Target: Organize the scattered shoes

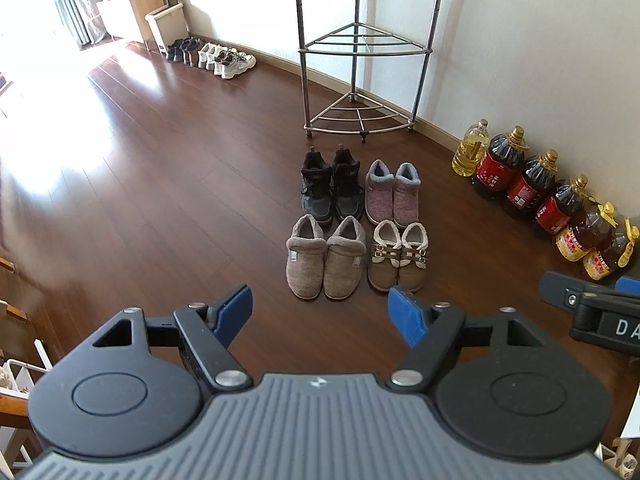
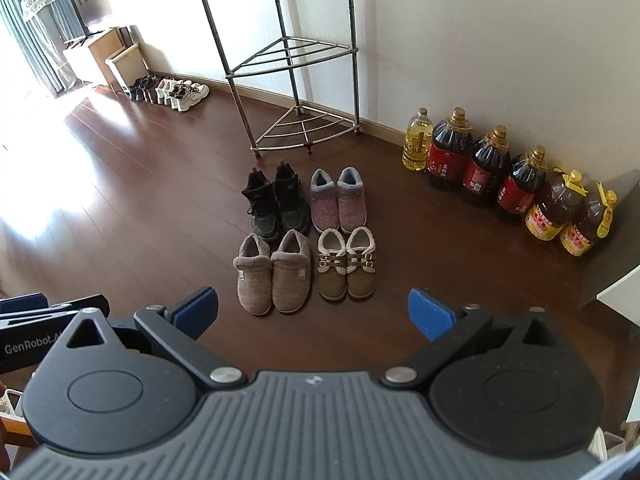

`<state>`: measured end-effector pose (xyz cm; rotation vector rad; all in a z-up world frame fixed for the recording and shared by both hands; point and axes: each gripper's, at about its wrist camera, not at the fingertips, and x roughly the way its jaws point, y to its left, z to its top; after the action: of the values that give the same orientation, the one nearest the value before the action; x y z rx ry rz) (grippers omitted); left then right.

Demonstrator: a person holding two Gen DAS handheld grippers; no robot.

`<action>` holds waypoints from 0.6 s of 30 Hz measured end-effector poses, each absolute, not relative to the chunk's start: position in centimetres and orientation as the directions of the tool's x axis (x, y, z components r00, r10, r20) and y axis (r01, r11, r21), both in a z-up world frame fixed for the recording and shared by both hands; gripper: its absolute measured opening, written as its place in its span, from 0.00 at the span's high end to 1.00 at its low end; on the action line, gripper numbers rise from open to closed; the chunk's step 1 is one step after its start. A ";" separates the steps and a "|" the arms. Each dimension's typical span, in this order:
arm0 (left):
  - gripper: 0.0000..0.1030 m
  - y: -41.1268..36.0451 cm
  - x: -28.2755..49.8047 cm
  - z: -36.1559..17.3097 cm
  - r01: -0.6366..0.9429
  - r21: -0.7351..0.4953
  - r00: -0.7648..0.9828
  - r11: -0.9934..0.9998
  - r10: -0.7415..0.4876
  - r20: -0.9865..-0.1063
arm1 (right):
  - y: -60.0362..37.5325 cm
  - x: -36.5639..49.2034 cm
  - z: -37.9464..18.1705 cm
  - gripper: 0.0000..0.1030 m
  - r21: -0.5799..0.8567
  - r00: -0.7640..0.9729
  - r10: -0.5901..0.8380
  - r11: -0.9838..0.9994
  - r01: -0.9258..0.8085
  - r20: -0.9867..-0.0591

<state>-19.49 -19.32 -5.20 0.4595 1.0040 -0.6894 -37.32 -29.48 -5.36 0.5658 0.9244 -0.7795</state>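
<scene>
Several pairs of shoes stand in a neat two-by-two block on the wooden floor. Black sneakers (image 1: 332, 188) (image 2: 276, 204) sit at the back left, pink fleece-lined boots (image 1: 392, 194) (image 2: 339, 200) at the back right. Grey-brown slippers (image 1: 324, 258) (image 2: 274, 272) are front left and olive buckled shoes (image 1: 399, 256) (image 2: 347, 264) front right. My left gripper (image 1: 320, 316) hangs open above the floor, short of the slippers, holding nothing. My right gripper (image 2: 314, 312) is also open and empty; it shows at the right edge (image 1: 592, 312) of the left wrist view.
A metal corner rack (image 1: 360, 48) (image 2: 288, 64) stands against the wall behind the shoes. Several oil bottles (image 1: 532, 188) (image 2: 500, 176) line the wall to the right. Another row of shoes (image 1: 212, 56) (image 2: 170, 90) lies far left by a cabinet (image 1: 136, 12).
</scene>
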 end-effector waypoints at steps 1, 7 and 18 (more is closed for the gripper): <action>0.25 -19.3 -19.5 -5.2 0.708 0.044 0.361 0.705 -0.307 -0.880 | -29.4 -37.0 -5.1 0.02 0.102 0.373 -0.341 0.605 0.790 -0.863; 0.25 -19.7 -19.3 -5.2 0.686 0.064 0.382 0.725 -0.284 -0.879 | -30.4 -35.9 -5.6 0.02 0.086 0.351 -0.320 0.619 0.781 -0.880; 0.25 -23.1 -20.7 -5.2 0.640 0.093 0.416 0.763 -0.242 -0.876 | -34.4 -36.2 -5.8 0.02 0.089 0.352 -0.290 0.646 0.758 -0.890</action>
<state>-20.69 -23.13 -5.24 0.4535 0.9978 -0.5780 -36.20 -34.43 -5.81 0.5486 0.9940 -0.7234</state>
